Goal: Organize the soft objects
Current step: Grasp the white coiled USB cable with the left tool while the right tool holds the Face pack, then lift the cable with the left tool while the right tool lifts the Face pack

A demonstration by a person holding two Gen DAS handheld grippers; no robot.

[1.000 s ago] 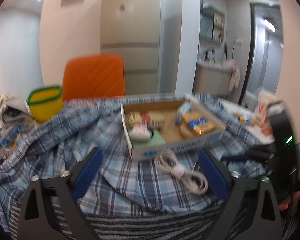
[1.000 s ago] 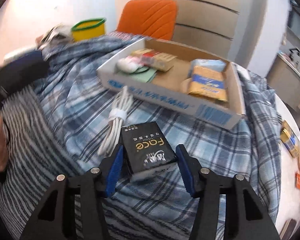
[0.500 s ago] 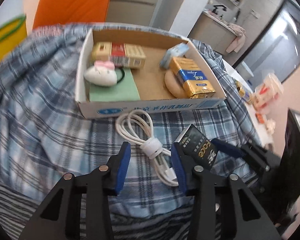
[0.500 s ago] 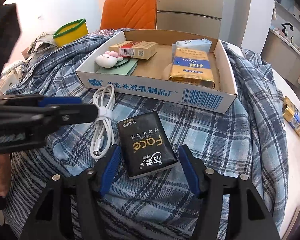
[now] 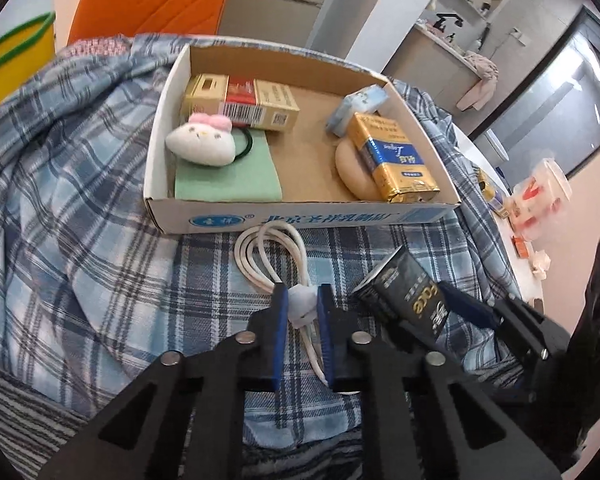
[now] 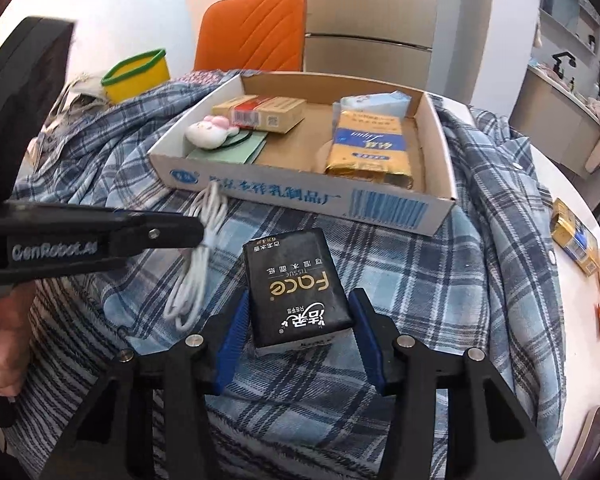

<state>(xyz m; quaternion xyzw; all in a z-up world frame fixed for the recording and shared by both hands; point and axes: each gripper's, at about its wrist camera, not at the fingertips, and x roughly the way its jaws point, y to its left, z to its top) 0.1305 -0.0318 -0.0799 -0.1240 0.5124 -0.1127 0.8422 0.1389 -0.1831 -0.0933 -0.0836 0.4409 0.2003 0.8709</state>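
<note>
A coiled white cable (image 5: 274, 258) lies on the plaid cloth in front of a cardboard box (image 5: 300, 218). My left gripper (image 5: 302, 304) is shut on the cable at its white tie; it shows in the right wrist view (image 6: 198, 232) too. My right gripper (image 6: 298, 310) is shut on a black Face tissue pack (image 6: 296, 284), held just above the cloth; the pack also shows in the left wrist view (image 5: 406, 294). The box (image 6: 300, 196) holds a white plush (image 5: 200, 144), a green cloth (image 5: 228, 180), a gold tissue pack (image 5: 392, 156), a carton (image 5: 240, 102) and a pale blue pack (image 5: 358, 106).
A blue plaid cloth (image 5: 80, 216) covers the table, over a striped towel (image 6: 60, 360) at the front. A yellow tub (image 6: 138, 74) and an orange chair (image 6: 252, 28) stand behind. Small packs (image 6: 574, 236) lie on the white tabletop at right.
My left gripper dropped to the cable and closed on its tie. My right gripper closed on the black tissue pack and holds it in place.
</note>
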